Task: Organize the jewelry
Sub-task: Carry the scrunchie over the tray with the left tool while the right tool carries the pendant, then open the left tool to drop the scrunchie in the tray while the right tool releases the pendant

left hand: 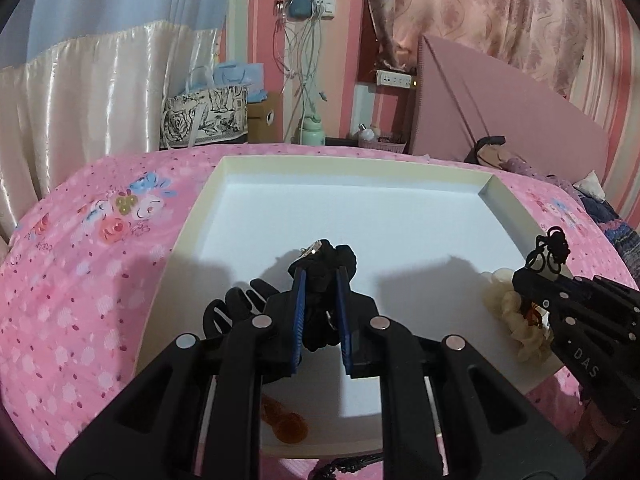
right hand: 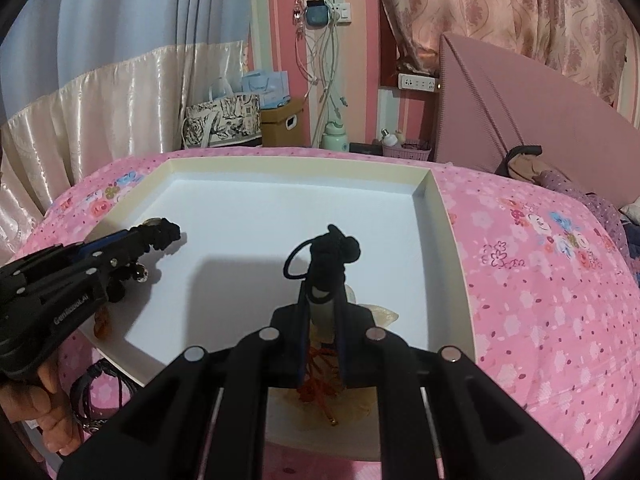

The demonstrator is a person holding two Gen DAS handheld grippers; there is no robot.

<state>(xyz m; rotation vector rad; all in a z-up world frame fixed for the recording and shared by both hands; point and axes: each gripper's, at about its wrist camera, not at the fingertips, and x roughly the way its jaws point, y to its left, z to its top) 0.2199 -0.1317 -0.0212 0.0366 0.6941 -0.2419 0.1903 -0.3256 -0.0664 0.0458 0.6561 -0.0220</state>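
A shallow white tray (left hand: 360, 200) lies on the pink floral bed. My left gripper (left hand: 320, 276) is shut on a black braided cord piece (left hand: 324, 264) with a small metal charm, held just above the tray's near middle; it also shows in the right wrist view (right hand: 160, 236). My right gripper (right hand: 326, 292) is shut on a black knotted cord pendant (right hand: 332, 248) with a loop, over the tray's right front; it also shows in the left wrist view (left hand: 550, 254). A cream flower ornament with red threads (left hand: 516, 320) lies under it.
An orange translucent piece (left hand: 286, 420) lies at the tray's near left edge. Dark cord bracelets (right hand: 96, 396) lie on the bedspread left of the tray. A pink headboard (left hand: 500, 112) and clothes stand at the right; bags and a box stand behind the bed.
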